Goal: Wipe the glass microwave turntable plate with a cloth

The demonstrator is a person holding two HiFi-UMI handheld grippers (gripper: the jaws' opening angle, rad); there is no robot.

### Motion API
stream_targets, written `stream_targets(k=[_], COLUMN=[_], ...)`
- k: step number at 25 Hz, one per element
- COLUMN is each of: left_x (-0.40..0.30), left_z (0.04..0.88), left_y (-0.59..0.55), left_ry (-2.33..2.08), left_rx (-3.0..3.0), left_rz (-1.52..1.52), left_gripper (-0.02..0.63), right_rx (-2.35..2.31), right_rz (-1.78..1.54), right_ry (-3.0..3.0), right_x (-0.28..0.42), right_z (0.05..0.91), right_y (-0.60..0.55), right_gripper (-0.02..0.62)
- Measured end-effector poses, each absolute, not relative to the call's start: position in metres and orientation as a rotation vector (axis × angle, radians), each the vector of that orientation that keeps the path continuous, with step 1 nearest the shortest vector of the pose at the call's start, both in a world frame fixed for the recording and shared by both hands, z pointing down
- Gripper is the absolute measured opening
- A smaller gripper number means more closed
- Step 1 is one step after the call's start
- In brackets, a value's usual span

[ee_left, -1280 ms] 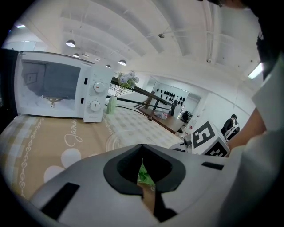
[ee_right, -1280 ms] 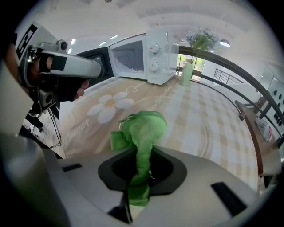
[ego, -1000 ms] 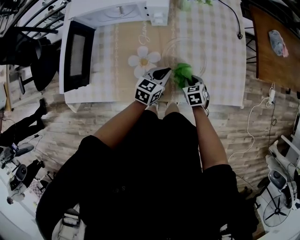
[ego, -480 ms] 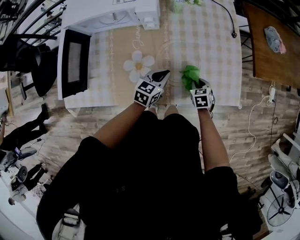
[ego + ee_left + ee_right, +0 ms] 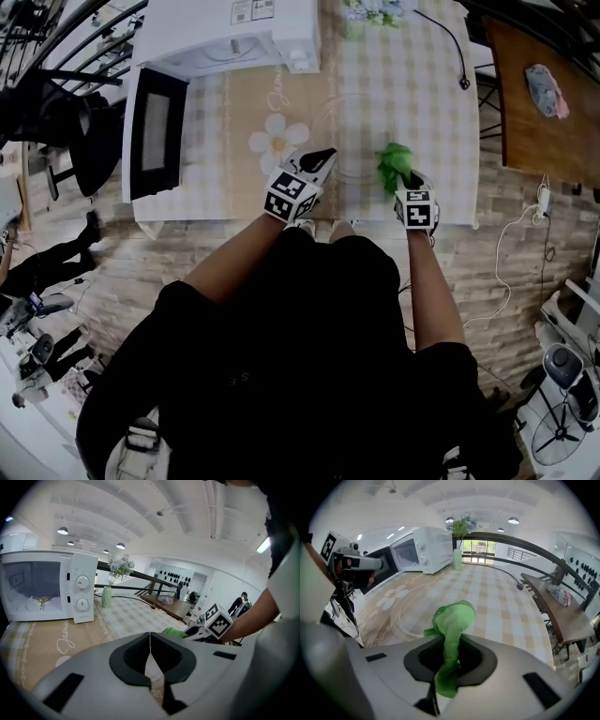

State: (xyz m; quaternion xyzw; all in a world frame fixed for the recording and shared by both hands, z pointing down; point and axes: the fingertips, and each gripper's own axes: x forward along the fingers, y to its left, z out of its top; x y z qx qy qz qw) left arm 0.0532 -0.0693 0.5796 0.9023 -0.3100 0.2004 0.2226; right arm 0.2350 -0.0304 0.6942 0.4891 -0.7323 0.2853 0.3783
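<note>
The clear glass turntable plate (image 5: 356, 131) lies flat on the checked tablecloth; in the right gripper view the plate (image 5: 423, 609) shows left of the jaws. My right gripper (image 5: 405, 178) is shut on a green cloth (image 5: 396, 163) that bunches up beyond the jaws, just off the plate's right rim. That cloth (image 5: 451, 634) hangs through the shut right gripper (image 5: 447, 665). My left gripper (image 5: 319, 161) is at the plate's near-left rim, and the left gripper (image 5: 150, 641) has its jaws shut with nothing between them.
A white microwave (image 5: 225, 42) with its door (image 5: 155, 122) swung open stands at the table's back left. A vase of flowers (image 5: 361, 14) and a black cable (image 5: 450, 52) are at the far edge. A brown side table (image 5: 544, 94) stands to the right.
My right gripper has carried the green cloth rightward, from over the plate's near part to just past its right rim. The left gripper has hardly moved.
</note>
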Motion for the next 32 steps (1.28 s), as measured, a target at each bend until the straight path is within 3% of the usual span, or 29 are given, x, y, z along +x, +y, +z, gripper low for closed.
stream_targets(k=[11,32], left_x=[0.042,0.053], left_z=[0.500,0.286], left_y=[-0.081,-0.079], left_ry=[-0.918,-0.939], left_rx=[2.694,2.955], left_rz=[0.491,-0.049], left_gripper=[0.021,0.021], right_rx=[1.323,1.342], right_rz=[0.604,-0.005], right_ry=[-2.340,-2.818], right_x=[0.192,0.140], right_z=[0.547,0.295], right_y=[-0.072,-0.076], right_gripper=[0.063,0.063])
